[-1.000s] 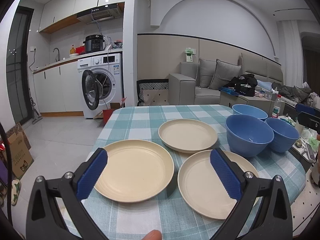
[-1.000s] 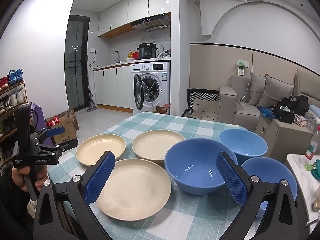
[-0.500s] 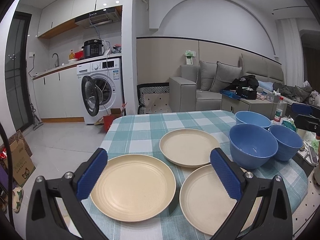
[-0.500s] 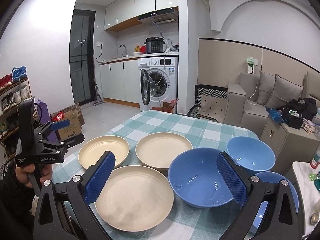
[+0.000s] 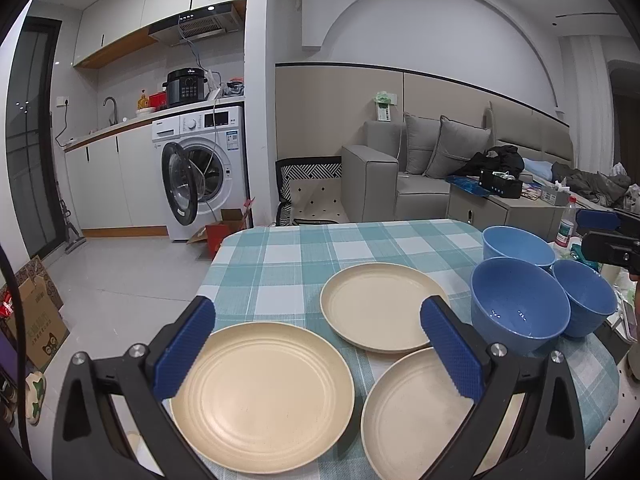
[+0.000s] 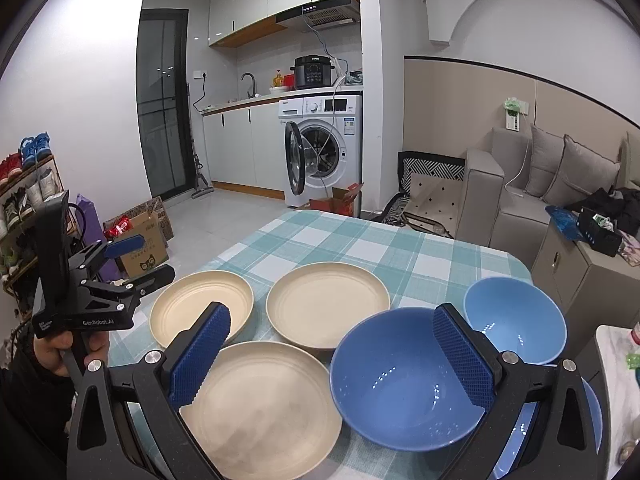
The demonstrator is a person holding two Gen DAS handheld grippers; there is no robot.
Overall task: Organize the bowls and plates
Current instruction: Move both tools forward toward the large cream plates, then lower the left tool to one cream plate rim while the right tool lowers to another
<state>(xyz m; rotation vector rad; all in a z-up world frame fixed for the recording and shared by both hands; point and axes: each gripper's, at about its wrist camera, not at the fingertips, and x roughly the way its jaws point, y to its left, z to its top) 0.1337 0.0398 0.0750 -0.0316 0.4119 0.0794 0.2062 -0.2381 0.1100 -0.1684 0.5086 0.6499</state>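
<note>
Claws (image 5: pixel 318 344) (image 6: pixel 330 354) both gaping, empty; pulled back from plates (image 5: pixel 262 396) since earlier.

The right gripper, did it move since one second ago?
Yes. The right gripper has risen and tilted downward: the washing machine now sits higher in its view.

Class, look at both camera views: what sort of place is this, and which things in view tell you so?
Most likely a small flat with kitchen and living area in one room. A washing machine stands under a kitchen counter with a sink tap, a grey sofa stands nearby, and plates and bowls lie on a checked tablecloth.
</note>
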